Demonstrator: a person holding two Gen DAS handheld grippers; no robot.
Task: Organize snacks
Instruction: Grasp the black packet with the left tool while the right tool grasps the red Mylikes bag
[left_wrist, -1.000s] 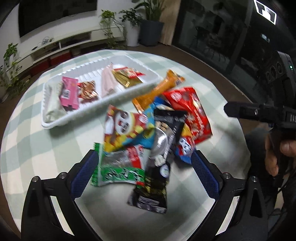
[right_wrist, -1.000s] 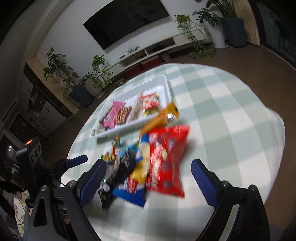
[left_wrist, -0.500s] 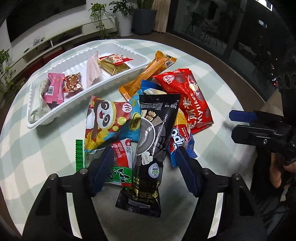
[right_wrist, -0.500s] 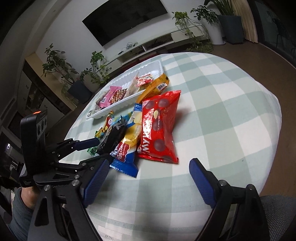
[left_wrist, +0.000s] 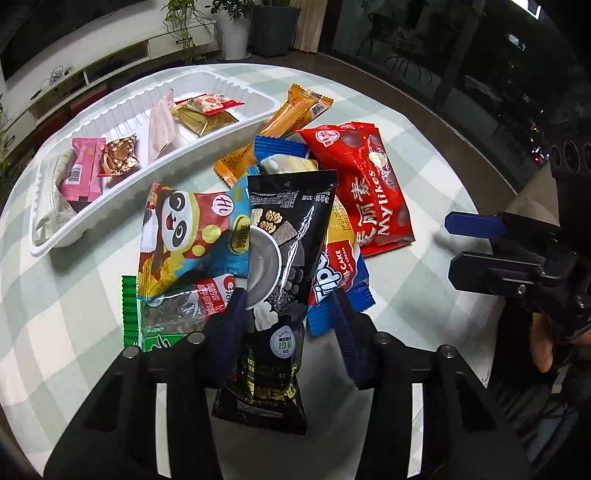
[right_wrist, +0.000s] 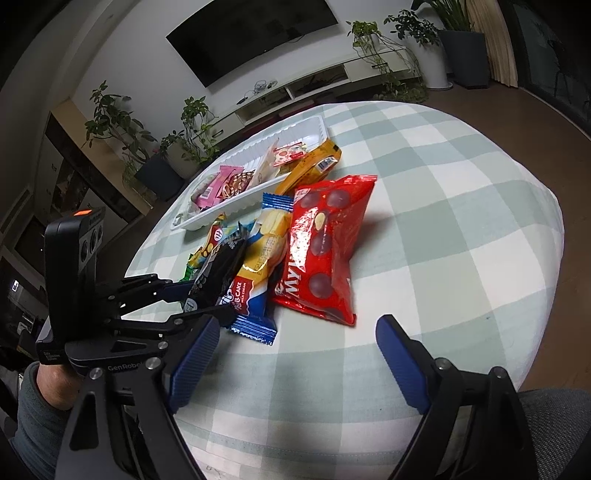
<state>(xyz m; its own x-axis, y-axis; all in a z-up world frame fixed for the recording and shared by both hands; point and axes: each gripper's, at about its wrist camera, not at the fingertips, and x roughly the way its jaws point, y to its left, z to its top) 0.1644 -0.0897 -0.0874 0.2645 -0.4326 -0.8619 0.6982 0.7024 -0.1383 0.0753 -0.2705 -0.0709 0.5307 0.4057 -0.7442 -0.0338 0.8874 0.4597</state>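
A pile of snack packets lies on the checked table (left_wrist: 424, 284). A black packet (left_wrist: 284, 254) lies on top of it, over a panda packet (left_wrist: 184, 229), a green packet (left_wrist: 162, 314), a blue cake packet (left_wrist: 340, 273), a red Mylikes bag (left_wrist: 365, 184) and an orange bar (left_wrist: 277, 129). My left gripper (left_wrist: 286, 317) straddles the black packet's lower half, jaws narrowed around it; whether the pads touch it I cannot tell. My right gripper (right_wrist: 291, 347) is open and empty, near the table's front edge, below the red bag (right_wrist: 325, 251).
A white tray (left_wrist: 155, 184) at the back left holds a pink bar (left_wrist: 79, 170), a gold-brown candy (left_wrist: 120, 157) and other small packets. The right gripper shows at the right in the left wrist view (left_wrist: 476, 243). Plants and a TV stand lie beyond the table.
My left gripper has moved down and forward onto the black packet and its jaws have narrowed around it. My right gripper has stayed open and drawn slightly back.
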